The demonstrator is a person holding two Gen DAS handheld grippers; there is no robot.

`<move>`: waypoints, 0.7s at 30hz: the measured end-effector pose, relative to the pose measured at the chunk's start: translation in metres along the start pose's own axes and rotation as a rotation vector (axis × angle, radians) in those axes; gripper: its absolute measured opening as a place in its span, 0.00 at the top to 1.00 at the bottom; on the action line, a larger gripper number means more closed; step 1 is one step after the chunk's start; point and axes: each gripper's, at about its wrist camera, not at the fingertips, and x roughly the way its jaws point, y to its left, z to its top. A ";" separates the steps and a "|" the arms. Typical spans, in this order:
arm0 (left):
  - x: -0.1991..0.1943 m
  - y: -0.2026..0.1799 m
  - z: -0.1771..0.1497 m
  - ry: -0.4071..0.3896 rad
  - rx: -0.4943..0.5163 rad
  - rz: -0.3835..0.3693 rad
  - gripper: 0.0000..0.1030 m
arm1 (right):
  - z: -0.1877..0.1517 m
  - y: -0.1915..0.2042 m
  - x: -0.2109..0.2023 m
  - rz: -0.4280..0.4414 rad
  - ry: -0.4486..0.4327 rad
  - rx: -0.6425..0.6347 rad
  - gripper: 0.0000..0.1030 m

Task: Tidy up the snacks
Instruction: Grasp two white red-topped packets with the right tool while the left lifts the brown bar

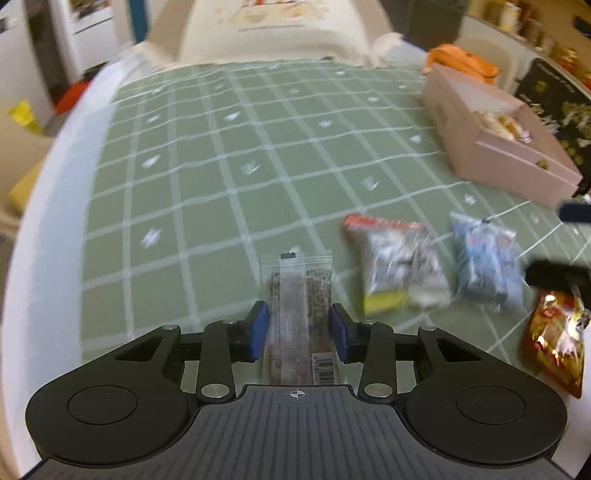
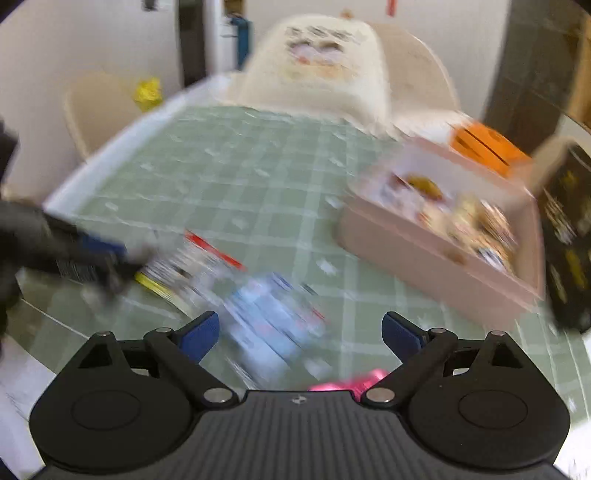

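Observation:
My left gripper (image 1: 299, 325) is shut on a clear-wrapped brown snack bar (image 1: 297, 291), its blue pads against both sides. To its right on the green checked tablecloth lie a red-topped grey snack bag (image 1: 399, 266), a blue snack packet (image 1: 487, 262) and a red-gold packet (image 1: 557, 339). My right gripper (image 2: 299, 332) is open, its jaws wide apart over the blue packet (image 2: 269, 317). The left gripper also shows in the right wrist view (image 2: 96, 254), at the left. A pink box (image 2: 443, 236) with several snacks stands at the right. The right wrist view is blurred.
A black box lid (image 1: 554, 110) lies beyond the pink box (image 1: 491, 136). An orange object (image 1: 461, 61) and a cream cloth bag (image 1: 273, 29) sit at the table's far side. A pink wrapper (image 2: 351, 382) shows under the right gripper. The table's white rim (image 1: 48, 221) curves at the left.

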 end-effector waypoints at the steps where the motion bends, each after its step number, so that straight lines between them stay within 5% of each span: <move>1: -0.003 0.000 -0.004 0.001 -0.017 0.007 0.59 | 0.009 0.005 0.004 0.036 0.002 0.001 0.07; 6: -0.010 -0.002 -0.014 -0.005 -0.041 0.016 0.59 | 0.049 0.033 0.058 0.191 0.115 0.094 0.10; 11: -0.010 0.001 -0.014 -0.007 -0.052 0.003 0.58 | 0.057 0.056 0.103 0.168 0.211 0.073 0.36; 14: -0.009 0.001 -0.015 -0.018 -0.065 -0.008 0.53 | 0.051 0.059 0.093 0.161 0.216 0.002 0.54; 21: -0.003 -0.009 -0.012 -0.045 -0.010 0.017 0.56 | 0.035 0.008 0.013 0.217 0.105 0.081 0.55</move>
